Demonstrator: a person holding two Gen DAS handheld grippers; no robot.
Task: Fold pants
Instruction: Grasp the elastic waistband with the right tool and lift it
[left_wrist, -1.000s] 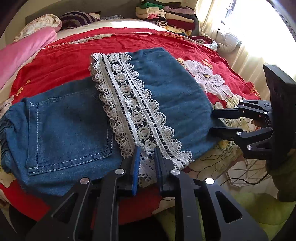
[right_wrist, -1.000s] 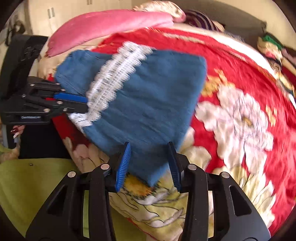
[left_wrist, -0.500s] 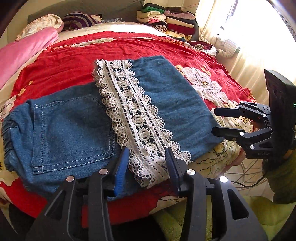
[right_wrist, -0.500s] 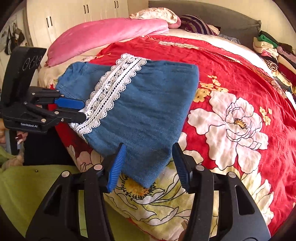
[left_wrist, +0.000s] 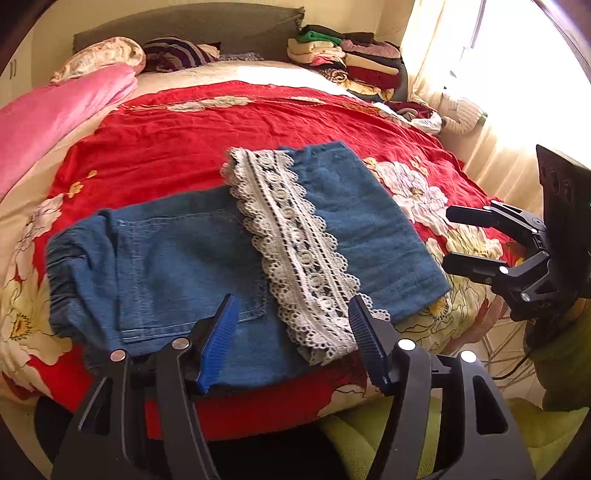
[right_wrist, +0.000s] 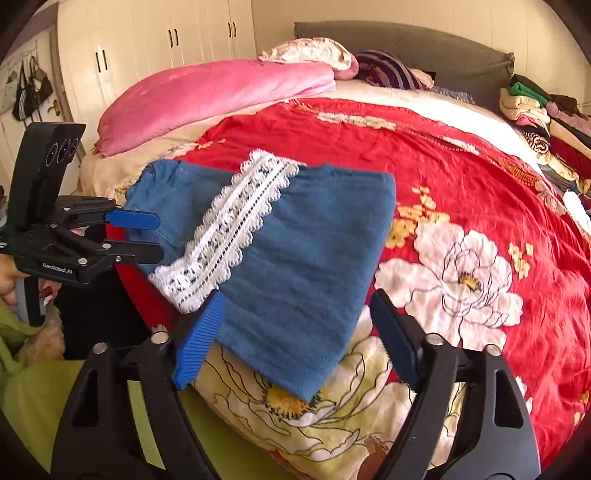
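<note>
Left tool (left_wrist: 291, 343) and right tool (right_wrist: 295, 332) both stand released, jaws just opened wider, pads clear of the cloth and nothing gripped. The pants (left_wrist: 207, 266), blue denim with a white lace hem (left_wrist: 295, 243), lie folded over on the red flowered bedspread (left_wrist: 221, 125) near the bed's edge. Folded clothes (left_wrist: 347, 55) are stacked by the headboard.

Both wrist cams low at bed (left_wrist: 258, 122) foot edge, facing headboard, close; shared: pants (left_wrist: 236, 258), probably opposite ends.
</note>
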